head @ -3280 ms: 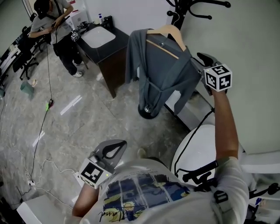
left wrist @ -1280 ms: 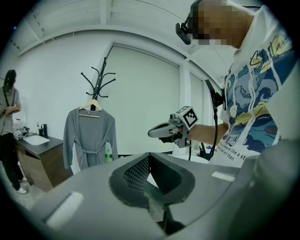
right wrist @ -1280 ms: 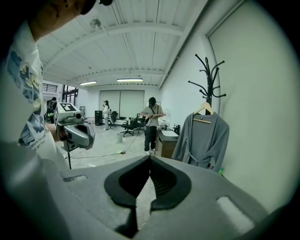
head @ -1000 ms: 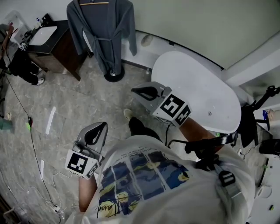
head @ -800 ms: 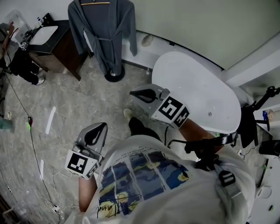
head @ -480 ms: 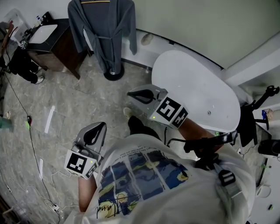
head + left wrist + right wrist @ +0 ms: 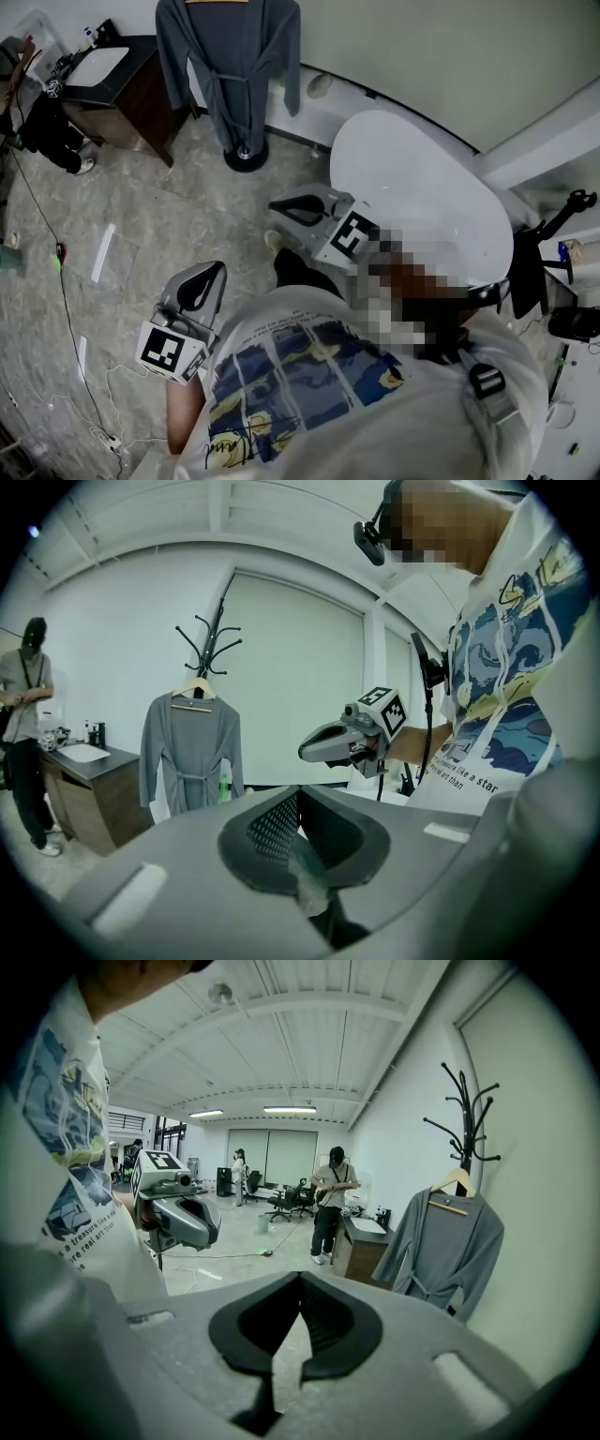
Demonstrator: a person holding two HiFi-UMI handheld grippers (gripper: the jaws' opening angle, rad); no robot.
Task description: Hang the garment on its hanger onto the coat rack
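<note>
The grey garment (image 7: 230, 56) hangs on its wooden hanger (image 7: 195, 688) from the black coat rack (image 7: 208, 644), with no gripper touching it. It also shows in the right gripper view, garment (image 7: 441, 1241) under the rack (image 7: 464, 1110). My left gripper (image 7: 216, 270) is held low near my body with its jaws closed on nothing (image 7: 302, 836). My right gripper (image 7: 276, 205) hovers over the floor beside the white table, well short of the rack, jaws together and empty (image 7: 300, 1321).
A white oval table (image 7: 422, 197) stands to my right. A dark cabinet with a white basin (image 7: 103, 70) sits left of the rack's round base (image 7: 246, 155). A person (image 7: 330, 1204) stands by that cabinet. Cables trail over the floor (image 7: 66, 281).
About three seconds ago my right gripper was up at the garment by the rack; now it is lowered near my body. Over the last second it drifted slightly left.
</note>
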